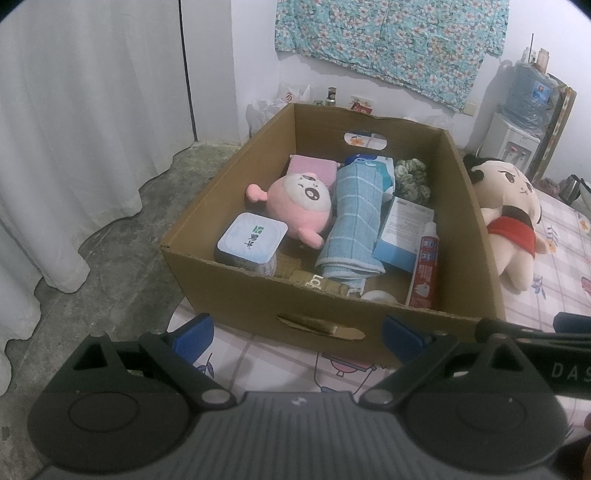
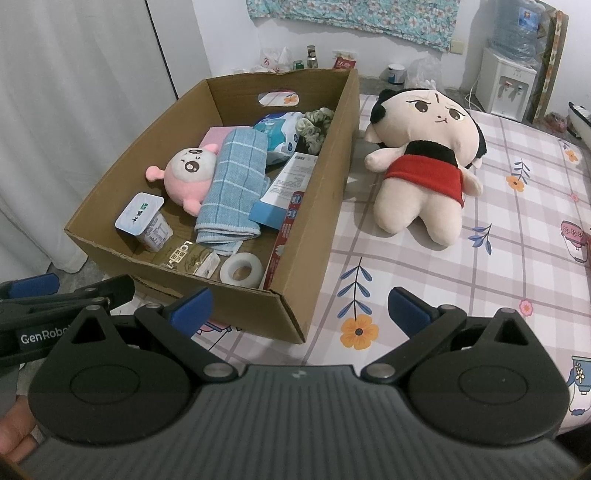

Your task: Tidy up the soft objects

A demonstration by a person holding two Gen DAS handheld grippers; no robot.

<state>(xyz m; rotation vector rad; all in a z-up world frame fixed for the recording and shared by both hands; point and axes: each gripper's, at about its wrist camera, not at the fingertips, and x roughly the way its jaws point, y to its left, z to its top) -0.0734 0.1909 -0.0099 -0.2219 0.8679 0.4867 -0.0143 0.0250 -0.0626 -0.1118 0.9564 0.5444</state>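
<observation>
My left gripper (image 1: 299, 334) hangs with fingers apart, empty, before the near wall of the cardboard box (image 1: 229, 295). My right gripper (image 2: 300, 312) is likewise spread and empty, at the box's near right corner. The box sits at the left edge of the bed (image 2: 517, 236). Inside lie a pink plush (image 2: 188, 173), a folded blue towel (image 2: 234, 188) and a green scrunchie (image 2: 314, 125). The large doll (image 2: 424, 162) lies on the bed just beside the box's right wall.

At your twelve o'clock a floral cloth (image 1: 391, 40) on the wall, at two o'clock a water dispenser (image 2: 506, 83) with its blue bottle (image 2: 521, 29), at nine o'clock a white curtain (image 1: 74, 129), jars (image 2: 312, 55) along the far wall.
</observation>
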